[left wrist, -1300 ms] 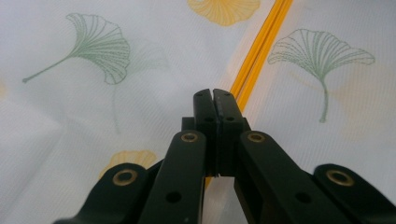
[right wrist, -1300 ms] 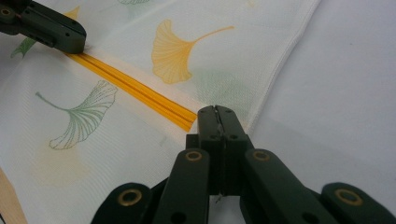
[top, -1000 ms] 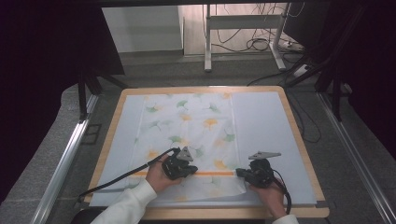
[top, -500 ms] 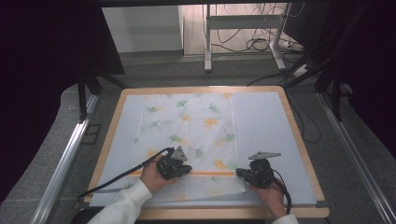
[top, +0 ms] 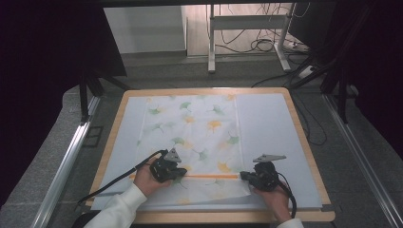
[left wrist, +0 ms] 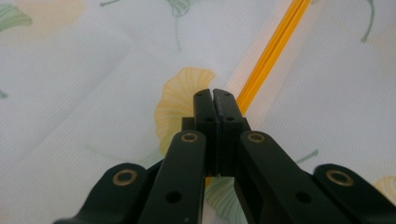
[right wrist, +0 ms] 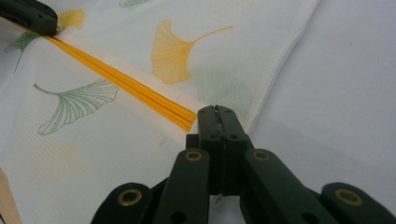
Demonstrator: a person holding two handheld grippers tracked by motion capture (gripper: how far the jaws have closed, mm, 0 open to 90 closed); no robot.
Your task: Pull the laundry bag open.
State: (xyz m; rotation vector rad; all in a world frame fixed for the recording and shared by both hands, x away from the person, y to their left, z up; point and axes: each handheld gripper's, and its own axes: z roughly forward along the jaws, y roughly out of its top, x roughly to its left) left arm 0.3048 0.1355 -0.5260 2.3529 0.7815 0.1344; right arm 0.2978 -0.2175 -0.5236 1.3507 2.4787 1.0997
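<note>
so there's a white cloth with green and yellow ginkgo leaves printed on it, spread flat on a white sheet that covers a wooden table. the near part of the cloth is folded over, and an orange stripe runs along that fold, going across the table between the two grippers. left gripper sits at the left end of the stripe, held in the person's left hand, white sleeve coming in from the bottom edge. in the left gripper view its jaws are pressed together, tips right down on the cloth just beside the stripe and over a yellow leaf. can't tell if any fabric is actually caught between them, the tips look flush shut. right gripper is at the right end of the stripe, near the cloth's right edge, in the right hand. in the right gripper view its jaws are pressed together too, tips right at the end of the stripe, just beside where the cloth edge meets the sheet. the left gripper's black tip shows far up the stripe in that view's top left corner. black cables trail off both grippers toward the near edge.
</note>
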